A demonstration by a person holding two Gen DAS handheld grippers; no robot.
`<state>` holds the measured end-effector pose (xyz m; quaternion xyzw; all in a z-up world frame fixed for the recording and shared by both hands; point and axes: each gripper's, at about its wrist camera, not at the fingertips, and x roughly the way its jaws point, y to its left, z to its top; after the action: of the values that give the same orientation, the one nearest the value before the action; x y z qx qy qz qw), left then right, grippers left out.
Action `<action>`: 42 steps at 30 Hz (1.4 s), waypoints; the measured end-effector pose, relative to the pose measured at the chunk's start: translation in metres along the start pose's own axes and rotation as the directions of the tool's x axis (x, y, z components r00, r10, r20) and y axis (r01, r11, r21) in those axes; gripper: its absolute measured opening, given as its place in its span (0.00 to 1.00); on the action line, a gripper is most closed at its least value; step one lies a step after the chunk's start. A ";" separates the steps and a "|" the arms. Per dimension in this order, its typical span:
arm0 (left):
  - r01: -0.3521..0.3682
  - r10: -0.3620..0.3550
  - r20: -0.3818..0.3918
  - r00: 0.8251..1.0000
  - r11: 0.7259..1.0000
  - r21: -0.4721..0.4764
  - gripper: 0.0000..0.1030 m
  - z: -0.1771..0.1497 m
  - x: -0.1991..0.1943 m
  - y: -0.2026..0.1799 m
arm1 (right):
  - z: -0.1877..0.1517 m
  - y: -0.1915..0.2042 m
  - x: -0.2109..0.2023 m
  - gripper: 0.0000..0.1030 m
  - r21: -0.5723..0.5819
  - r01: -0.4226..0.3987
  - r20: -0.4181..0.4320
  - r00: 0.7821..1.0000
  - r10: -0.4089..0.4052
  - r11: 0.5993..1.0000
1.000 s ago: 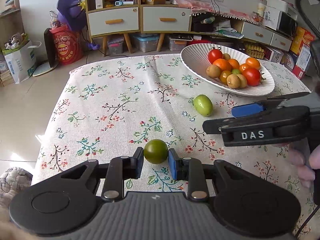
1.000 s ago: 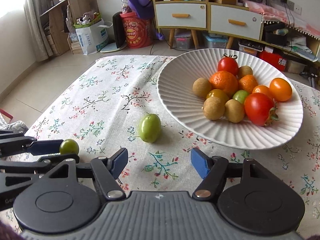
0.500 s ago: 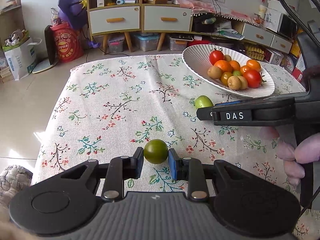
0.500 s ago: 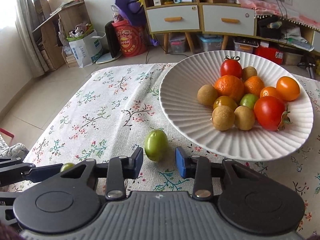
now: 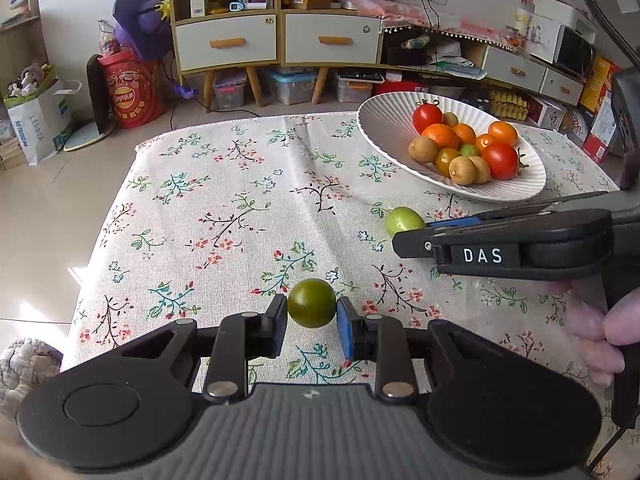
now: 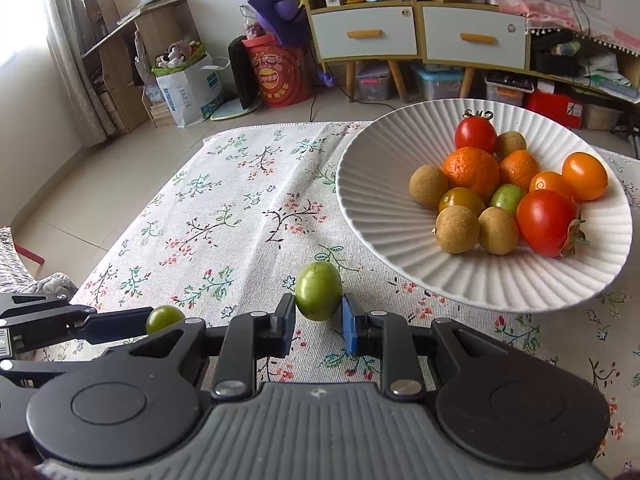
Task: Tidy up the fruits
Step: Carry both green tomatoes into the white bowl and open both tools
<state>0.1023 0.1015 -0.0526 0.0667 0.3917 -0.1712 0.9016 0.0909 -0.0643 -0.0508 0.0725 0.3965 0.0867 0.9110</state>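
Observation:
My left gripper is shut on a dark green tomato, low over the flowered tablecloth. My right gripper is shut on a lighter green oval fruit just in front of the white ribbed plate. That plate holds several red and orange tomatoes, oranges and brown round fruits. From the left wrist view the right gripper shows side-on at the right, with the light green fruit at its tip. In the right wrist view the left gripper lies at the lower left, holding the dark green tomato.
The plate sits at the table's far right corner. A person's fingers wrap the right gripper's handle. Beyond the table edge are a tiled floor, a cabinet with drawers, a red drum and storage boxes.
My right gripper moved up to the light green fruit and its fingers closed from wide apart onto it. The left gripper kept still with the dark green tomato.

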 end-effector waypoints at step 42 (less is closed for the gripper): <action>0.140 -0.141 0.082 0.987 0.990 0.011 0.16 0.054 0.025 -0.102 | 0.010 -0.111 -0.059 0.21 0.176 0.058 0.090 0.993 -0.075 0.983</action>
<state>0.1183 -0.0138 -0.0331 0.0341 0.3576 -0.2380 0.9024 0.0697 -0.1862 -0.0243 0.1425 0.3603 0.0179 0.9217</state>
